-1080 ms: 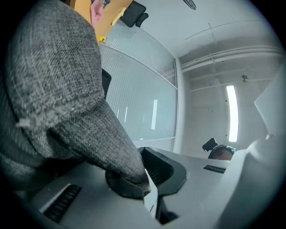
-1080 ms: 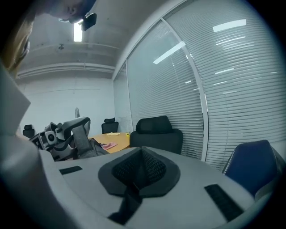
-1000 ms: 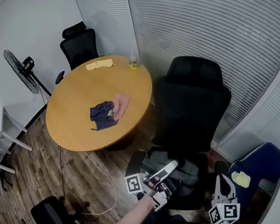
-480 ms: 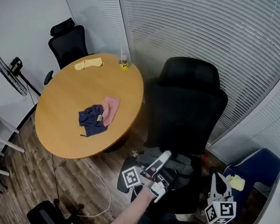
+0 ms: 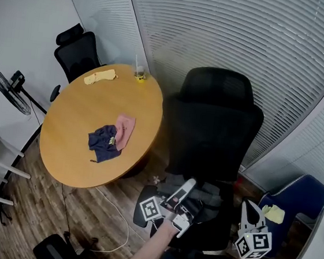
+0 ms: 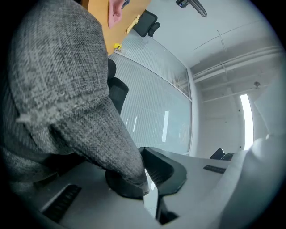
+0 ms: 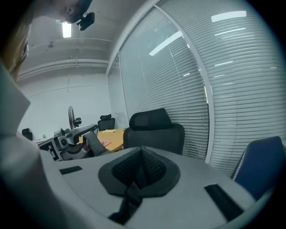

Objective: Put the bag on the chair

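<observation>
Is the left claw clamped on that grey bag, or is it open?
Clamped shut. In the left gripper view, the left gripper has its jaws closed on a fold of the grey bag.

Three chairs [image 5: 214, 126] [image 5: 80, 53] [image 5: 299, 197] (one blue); one table [image 5: 89, 106]; three cloths [image 5: 103, 141] [image 5: 123, 130] [image 5: 100, 78]; one bag [image 5: 213, 193].

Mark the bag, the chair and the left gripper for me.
bag [image 5: 217, 195], head view, grey fabric just right of the gripper.
chair [image 5: 214, 132], head view, middle of the black backrest.
left gripper [image 6: 144, 178], left gripper view, tips pinching the bag.
</observation>
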Demonstrator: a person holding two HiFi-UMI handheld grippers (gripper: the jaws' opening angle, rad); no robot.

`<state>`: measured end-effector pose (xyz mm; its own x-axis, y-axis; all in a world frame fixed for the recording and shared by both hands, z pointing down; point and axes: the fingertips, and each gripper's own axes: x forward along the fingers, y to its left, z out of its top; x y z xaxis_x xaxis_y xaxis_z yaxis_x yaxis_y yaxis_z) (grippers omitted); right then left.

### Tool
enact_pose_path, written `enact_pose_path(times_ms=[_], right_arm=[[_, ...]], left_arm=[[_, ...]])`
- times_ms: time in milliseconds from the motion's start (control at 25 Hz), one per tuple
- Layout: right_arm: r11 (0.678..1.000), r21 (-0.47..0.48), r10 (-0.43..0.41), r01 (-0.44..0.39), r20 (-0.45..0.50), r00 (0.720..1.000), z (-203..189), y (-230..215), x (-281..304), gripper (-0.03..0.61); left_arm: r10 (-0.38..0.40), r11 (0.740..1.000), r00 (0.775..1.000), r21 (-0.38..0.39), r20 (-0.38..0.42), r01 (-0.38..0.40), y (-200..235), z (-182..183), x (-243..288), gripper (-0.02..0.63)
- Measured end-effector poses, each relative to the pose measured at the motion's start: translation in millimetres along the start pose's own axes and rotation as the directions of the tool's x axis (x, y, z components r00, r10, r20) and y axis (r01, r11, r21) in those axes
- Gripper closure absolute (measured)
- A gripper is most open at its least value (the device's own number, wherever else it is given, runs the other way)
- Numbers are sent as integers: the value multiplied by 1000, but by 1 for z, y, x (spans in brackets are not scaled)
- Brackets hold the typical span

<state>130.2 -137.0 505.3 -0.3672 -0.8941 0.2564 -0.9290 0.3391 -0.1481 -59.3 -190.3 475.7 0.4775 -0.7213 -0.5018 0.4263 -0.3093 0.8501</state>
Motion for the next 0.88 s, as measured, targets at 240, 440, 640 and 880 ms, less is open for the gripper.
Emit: enact_pose_path(times_ms=[240, 440, 640, 880], right_arm=[[1000, 9, 20, -20, -5, 1000, -2, -7, 16, 565], [999, 18, 39, -39, -23, 999, -5, -19, 28, 565], [999, 26, 45, -45, -33, 998, -5, -32, 37, 565], [999, 31, 37, -36, -43, 998, -12, -51, 47, 565]], left_arm=[[28, 1000, 999, -14, 17, -28, 18, 5, 5, 591], [40, 999, 999, -7, 11, -40, 33, 10, 17, 591], [71, 997, 997, -17, 38, -71, 53, 13, 25, 591], [99, 995, 991, -36, 94, -96, 80, 26, 30, 591]])
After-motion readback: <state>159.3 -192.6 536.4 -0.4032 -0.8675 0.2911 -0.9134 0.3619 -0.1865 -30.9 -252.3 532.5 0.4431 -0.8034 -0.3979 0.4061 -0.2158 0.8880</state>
